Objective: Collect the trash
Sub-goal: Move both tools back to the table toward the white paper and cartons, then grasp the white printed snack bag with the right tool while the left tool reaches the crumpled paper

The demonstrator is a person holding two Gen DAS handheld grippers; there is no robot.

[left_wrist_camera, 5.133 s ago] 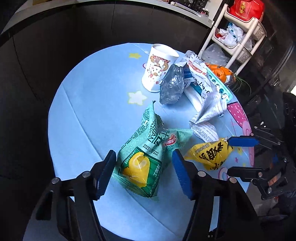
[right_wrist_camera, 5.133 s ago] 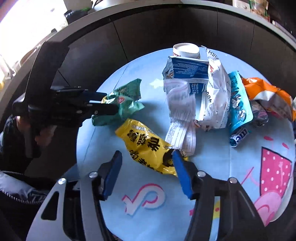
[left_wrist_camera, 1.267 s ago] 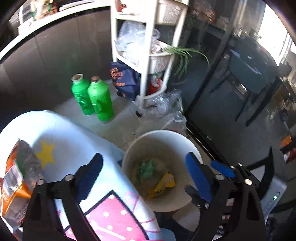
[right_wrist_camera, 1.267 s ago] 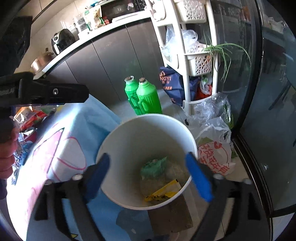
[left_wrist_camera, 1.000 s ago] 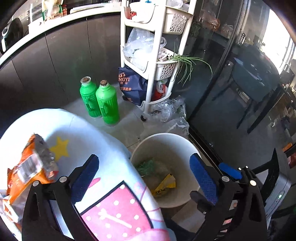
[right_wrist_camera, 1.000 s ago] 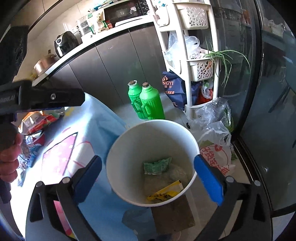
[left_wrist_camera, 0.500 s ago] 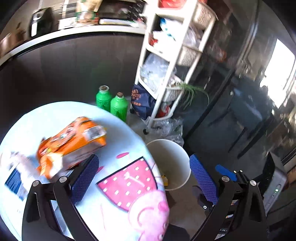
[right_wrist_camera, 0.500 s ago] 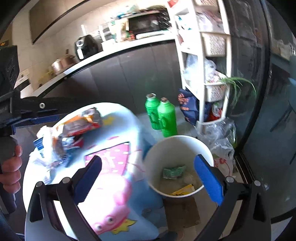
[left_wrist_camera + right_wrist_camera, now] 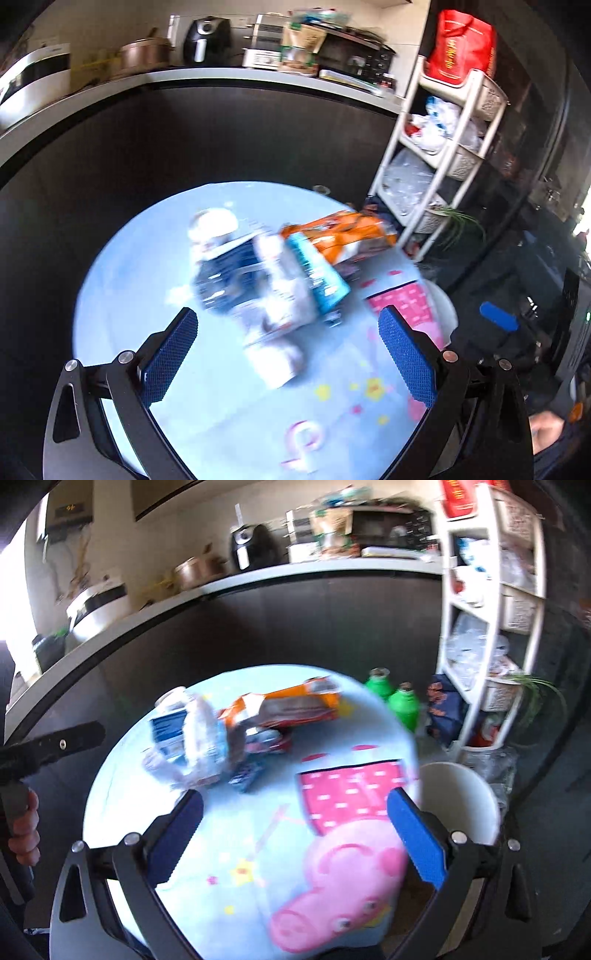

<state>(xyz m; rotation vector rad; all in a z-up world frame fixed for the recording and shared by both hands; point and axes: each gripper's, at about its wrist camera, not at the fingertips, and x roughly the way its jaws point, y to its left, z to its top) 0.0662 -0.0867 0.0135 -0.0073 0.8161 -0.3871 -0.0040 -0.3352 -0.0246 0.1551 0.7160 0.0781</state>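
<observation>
A pile of trash lies on the round blue table: an orange snack bag, a teal wrapper, a white and blue packet and a paper cup. My left gripper is open and empty above the table, near side of the pile. My right gripper is open and empty over the pink pig print. The pile shows in the right wrist view too, with the orange bag on top. The white trash bucket stands on the floor right of the table. Both views are motion-blurred.
A white shelf rack stands right of the table. Two green bottles sit on the floor behind the table. A dark counter with appliances runs along the back. The left gripper's handle and a hand show at left.
Both grippers have swung left, from over the bucket back to the table. The trash pile now fills the middle of both views. Both stay open and empty.
</observation>
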